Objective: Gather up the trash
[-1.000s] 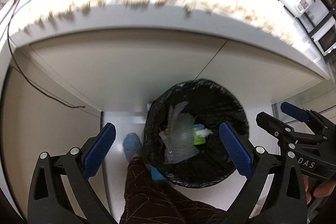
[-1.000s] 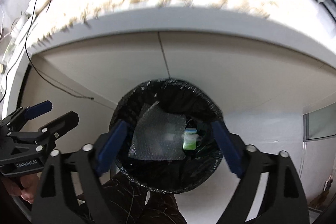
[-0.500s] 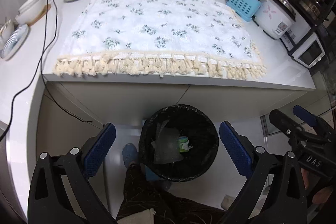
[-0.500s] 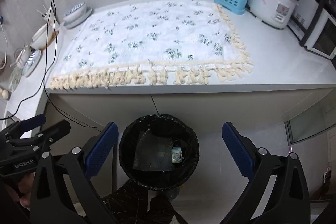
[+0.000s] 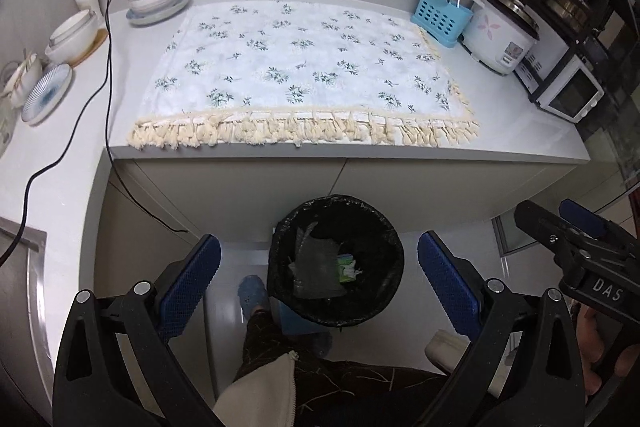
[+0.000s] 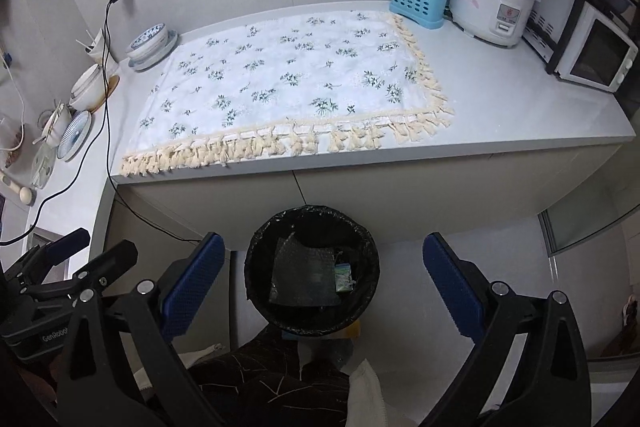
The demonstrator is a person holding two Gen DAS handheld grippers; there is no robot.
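"DAS" stood in white on the right gripper (image 5: 576, 227) body at four o'clock, "GenRobo…", cut off, on the left gripper (image 6: 90, 247) body at eight o'clock

- Left gripper (image 5: 319, 285): pointing steeply downward, jaws standing wide apart, nothing lying between the blue pads (image 5: 191, 283).
- Right gripper (image 6: 324, 285): likewise angling steeply downward, jaws spread fully, nothing sitting between them.
- The two grippers are hanging side by side at about the same height, each showing at the edge of the other's view.
- Right hand (image 5: 600, 351): fingers are wrapping the handle beneath the right gripper's body.
- Left hand (image 6: 28, 375): only partly showing under its gripper's frame.
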